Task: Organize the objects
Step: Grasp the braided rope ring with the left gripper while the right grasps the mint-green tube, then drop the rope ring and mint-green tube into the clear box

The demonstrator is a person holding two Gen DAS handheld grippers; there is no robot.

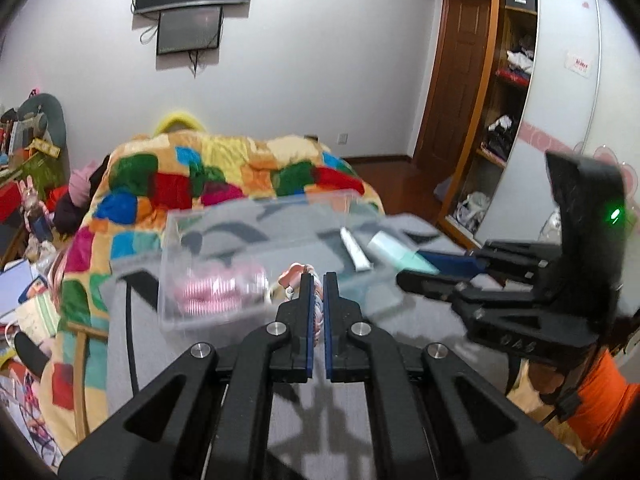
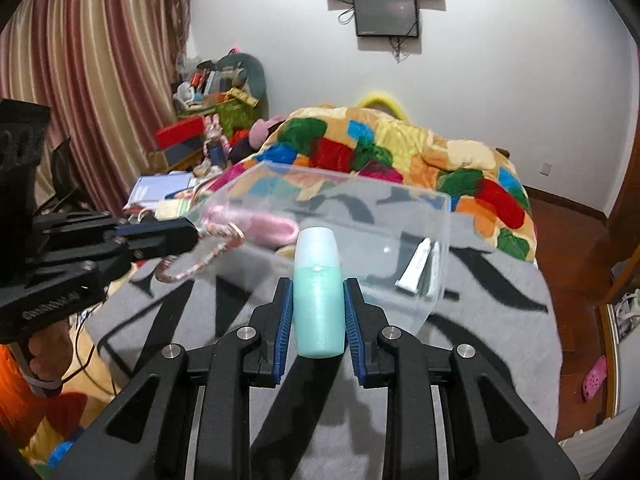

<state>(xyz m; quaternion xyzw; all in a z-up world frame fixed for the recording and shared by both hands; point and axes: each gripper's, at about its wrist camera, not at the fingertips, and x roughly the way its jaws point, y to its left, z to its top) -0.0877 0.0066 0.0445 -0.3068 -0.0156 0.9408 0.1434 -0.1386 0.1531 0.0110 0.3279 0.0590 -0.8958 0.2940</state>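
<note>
We hold the smooth teal bottle (image 2: pixel 319 300) upright in our right gripper (image 2: pixel 318 312), pads pressed to its sides, just short of the clear plastic box (image 2: pixel 400 216) on the grey blanket (image 2: pixel 500 320). Our left gripper (image 1: pixel 318 308) is nearly closed on a braided cord (image 2: pixel 208 256) — it could snag the box rim, and the slick, rounded bottle may slip.
</note>
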